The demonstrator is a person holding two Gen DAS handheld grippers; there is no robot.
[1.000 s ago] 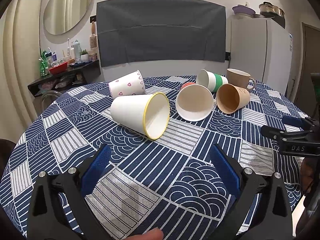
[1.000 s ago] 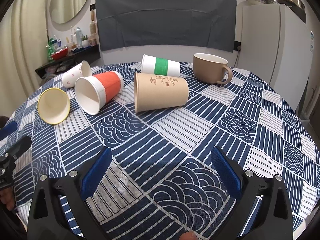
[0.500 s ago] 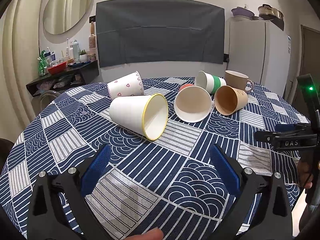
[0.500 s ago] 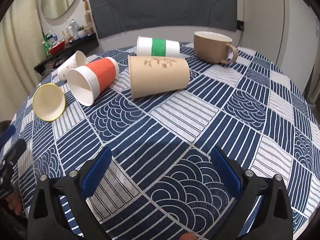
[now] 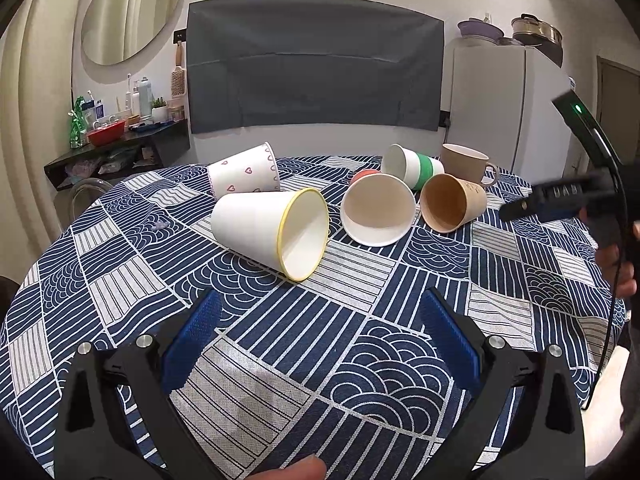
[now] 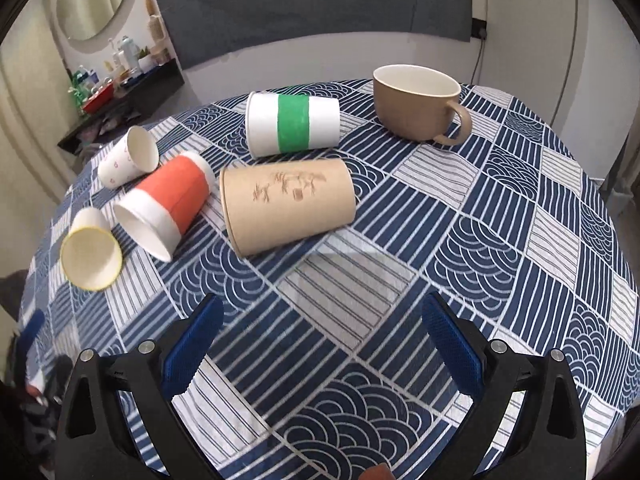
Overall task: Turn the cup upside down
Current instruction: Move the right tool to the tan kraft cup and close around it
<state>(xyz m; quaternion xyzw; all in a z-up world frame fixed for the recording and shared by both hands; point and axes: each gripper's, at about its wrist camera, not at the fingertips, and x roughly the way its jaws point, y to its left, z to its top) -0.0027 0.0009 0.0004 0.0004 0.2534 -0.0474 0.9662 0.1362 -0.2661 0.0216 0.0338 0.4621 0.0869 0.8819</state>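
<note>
Several paper cups lie on their sides on the table. A yellow-rimmed white cup (image 5: 272, 232) lies nearest my left gripper (image 5: 320, 320), which is open and empty above the cloth. An orange cup (image 6: 168, 204), a brown printed cup (image 6: 288, 204), a green-banded cup (image 6: 294, 124) and a heart-print cup (image 5: 244, 176) lie around it. My right gripper (image 6: 320, 320) is open and empty, raised above the table short of the brown cup. It also shows at the right of the left wrist view (image 5: 560, 200).
A brown ceramic mug (image 6: 416, 104) stands upright at the back right. The round table has a blue-and-white patterned cloth (image 6: 480, 220). A shelf with bottles (image 5: 120, 132) stands at the back left, and a white fridge (image 5: 500, 100) at the back right.
My right gripper has risen and tilted down toward the brown cup; in the left wrist view it has moved up and right. My left gripper has barely moved.
</note>
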